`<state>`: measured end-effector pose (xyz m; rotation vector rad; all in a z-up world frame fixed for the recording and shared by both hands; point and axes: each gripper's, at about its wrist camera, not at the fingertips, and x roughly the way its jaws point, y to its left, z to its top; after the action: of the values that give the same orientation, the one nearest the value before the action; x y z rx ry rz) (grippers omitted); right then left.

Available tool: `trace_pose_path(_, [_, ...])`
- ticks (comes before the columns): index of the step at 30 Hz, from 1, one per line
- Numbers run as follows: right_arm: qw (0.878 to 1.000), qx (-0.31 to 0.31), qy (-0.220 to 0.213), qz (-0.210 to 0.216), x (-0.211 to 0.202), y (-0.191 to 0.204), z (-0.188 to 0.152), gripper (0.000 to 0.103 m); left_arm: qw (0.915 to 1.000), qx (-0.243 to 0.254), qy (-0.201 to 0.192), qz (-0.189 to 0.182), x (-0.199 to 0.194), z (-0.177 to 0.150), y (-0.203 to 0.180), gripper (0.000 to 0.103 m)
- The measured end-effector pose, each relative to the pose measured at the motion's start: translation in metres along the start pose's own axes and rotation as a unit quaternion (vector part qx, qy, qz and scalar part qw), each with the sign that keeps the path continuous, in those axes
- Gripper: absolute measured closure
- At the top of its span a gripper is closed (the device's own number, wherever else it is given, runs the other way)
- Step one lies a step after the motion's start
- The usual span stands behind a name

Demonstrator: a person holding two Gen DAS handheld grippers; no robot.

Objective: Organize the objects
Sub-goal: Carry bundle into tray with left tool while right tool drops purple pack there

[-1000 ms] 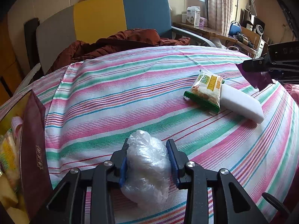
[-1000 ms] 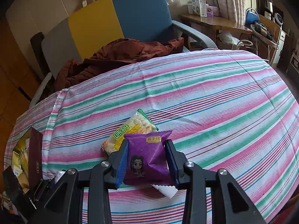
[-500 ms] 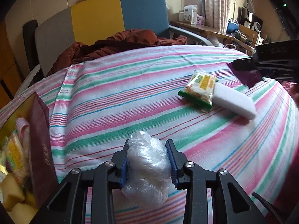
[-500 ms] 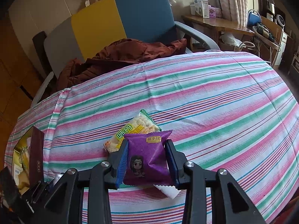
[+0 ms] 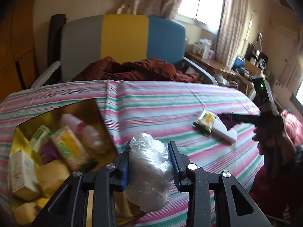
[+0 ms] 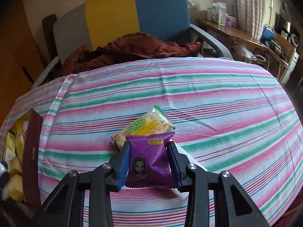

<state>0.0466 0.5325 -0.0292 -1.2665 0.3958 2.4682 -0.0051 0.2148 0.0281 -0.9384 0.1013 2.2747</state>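
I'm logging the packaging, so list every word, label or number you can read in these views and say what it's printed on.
Nothing reads with certainty.
purple snack packet in the right gripper: yellow label with Chinese characters, too small to quote; cartoon figure below.
green and yellow snack packet: large green characters, blurred.
dark red box: small vertical mark, unreadable.
Packets in the box, left wrist view: print blurred.
clear plastic bag in the left gripper: no text.
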Motion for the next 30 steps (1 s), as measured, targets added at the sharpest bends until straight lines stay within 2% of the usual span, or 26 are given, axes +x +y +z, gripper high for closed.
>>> trace_pose_path(3, [1.000, -0.026, -0.003, 0.015, -0.010, 0.026, 0.001, 0.065, 0.9996, -0.027, -0.011, 0.000, -0.020, -0.001, 0.034, 0.067])
trace_pose_path(7, [0.996, -0.066, -0.016, 0.057, -0.028, 0.077, 0.000, 0.065, 0.9982, -0.052, -0.028, 0.006, -0.043, -0.011, 0.074, 0.067])
trace_pose_path(11, [0.988, -0.112, -0.024, 0.106, -0.042, 0.140, -0.009, 0.065, 0.9966, -0.070, -0.037, 0.023, -0.062, -0.026, 0.104, 0.067])
trace_pose_path(16, [0.975, -0.140, -0.015, 0.170, -0.049, 0.207, -0.023, 0.065, 0.9928, -0.106, -0.034, 0.045, -0.072, -0.045, 0.139, 0.067])
trace_pose_path(20, [0.966, -0.153, 0.001, 0.207, -0.044, 0.248, -0.028, 0.065, 0.9913, -0.119, -0.032, 0.048, -0.074, -0.054, 0.153, 0.067])
trace_pose_path(24, [0.960, -0.164, 0.007, 0.228, -0.038, 0.282, -0.025, 0.065, 0.9884, -0.141, -0.041, 0.040, -0.073, -0.046, 0.163, 0.066])
trace_pose_path(30, [0.958, -0.163, 0.003, 0.237, -0.035, 0.300, -0.021, 0.065, 0.9867, -0.150, -0.049, 0.041, -0.068, -0.035, 0.171, 0.066])
